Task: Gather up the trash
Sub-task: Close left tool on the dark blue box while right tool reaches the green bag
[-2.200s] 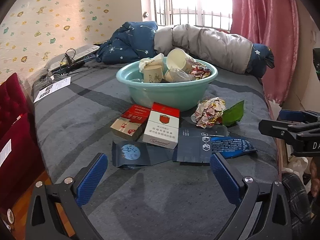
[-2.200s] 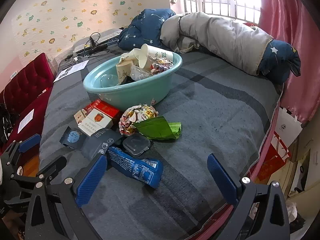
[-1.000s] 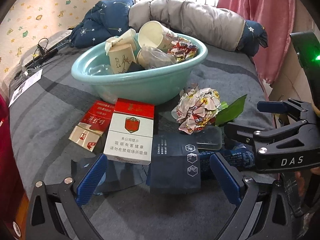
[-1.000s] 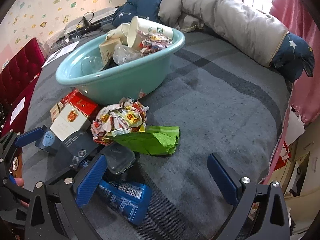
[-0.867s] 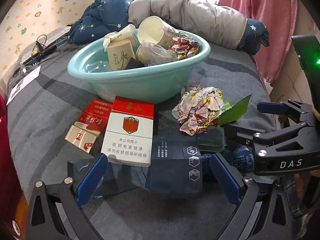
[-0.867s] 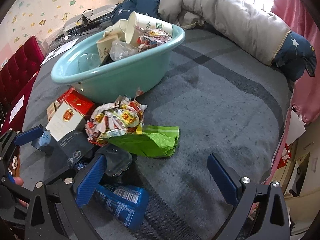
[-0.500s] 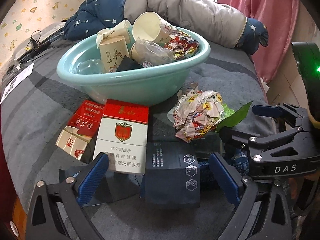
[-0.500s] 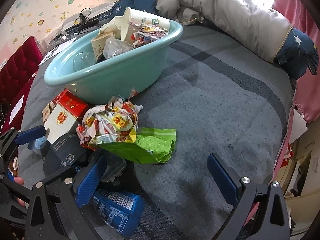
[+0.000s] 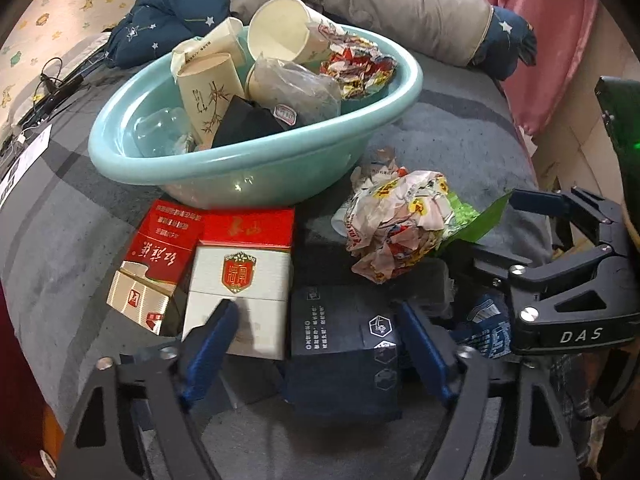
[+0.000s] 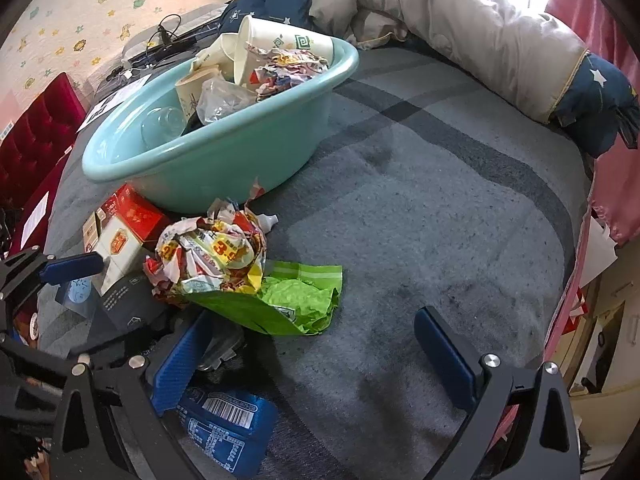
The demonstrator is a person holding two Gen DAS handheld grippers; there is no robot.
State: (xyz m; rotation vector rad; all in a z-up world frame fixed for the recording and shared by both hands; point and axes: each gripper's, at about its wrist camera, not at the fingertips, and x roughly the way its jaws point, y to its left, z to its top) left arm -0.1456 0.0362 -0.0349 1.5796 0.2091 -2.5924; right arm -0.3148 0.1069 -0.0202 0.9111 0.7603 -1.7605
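Left wrist | left tool [image 9: 316, 330] closing around dark box [image 9: 344, 344] (pads not touching) | right tool [image 10: 312, 350] released

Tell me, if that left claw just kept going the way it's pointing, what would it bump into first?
Most likely the dark blue packet: it lies right between the closing jaws of the left gripper, with nothing above it. The white and red carton sits beside the left pad, so it might be brushed too; depth is hard to judge.

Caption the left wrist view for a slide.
Left gripper closing around a dark blue box on the bed, beside cigarette packs, with the trash-filled teal basin beyond.
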